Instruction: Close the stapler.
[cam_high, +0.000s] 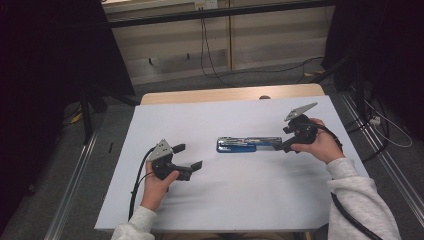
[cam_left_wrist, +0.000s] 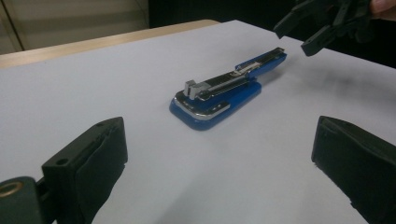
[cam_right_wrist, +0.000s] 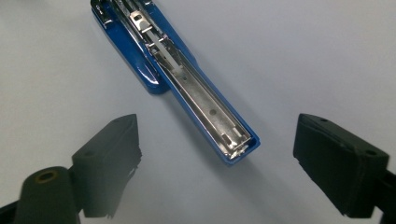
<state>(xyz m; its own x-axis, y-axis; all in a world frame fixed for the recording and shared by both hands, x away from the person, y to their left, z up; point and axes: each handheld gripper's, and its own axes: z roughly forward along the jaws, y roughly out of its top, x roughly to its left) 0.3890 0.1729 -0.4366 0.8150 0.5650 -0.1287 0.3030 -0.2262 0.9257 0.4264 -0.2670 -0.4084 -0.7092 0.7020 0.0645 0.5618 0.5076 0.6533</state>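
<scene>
A blue stapler (cam_high: 247, 144) lies swung open flat on the white table top, its metal staple channel facing up. My right gripper (cam_high: 284, 140) hovers at the stapler's right end. In the right gripper view the arm tip of the stapler (cam_right_wrist: 196, 88) reaches in between the jaws of the right gripper (cam_right_wrist: 217, 128), which stand wide apart with clear gaps on both sides, open. My left gripper (cam_high: 189, 156) is to the left of the stapler, apart from it and open. Its own view shows the left gripper (cam_left_wrist: 219, 135) empty, the stapler (cam_left_wrist: 219, 95) ahead and the right gripper (cam_left_wrist: 322, 23) beyond.
The white sheet (cam_high: 225, 200) covers a wooden table whose bare edge (cam_high: 200, 95) shows at the far side, with a small round thing (cam_high: 264, 97) on it. Cables (cam_high: 210, 55) and dark stands are on the floor around the table.
</scene>
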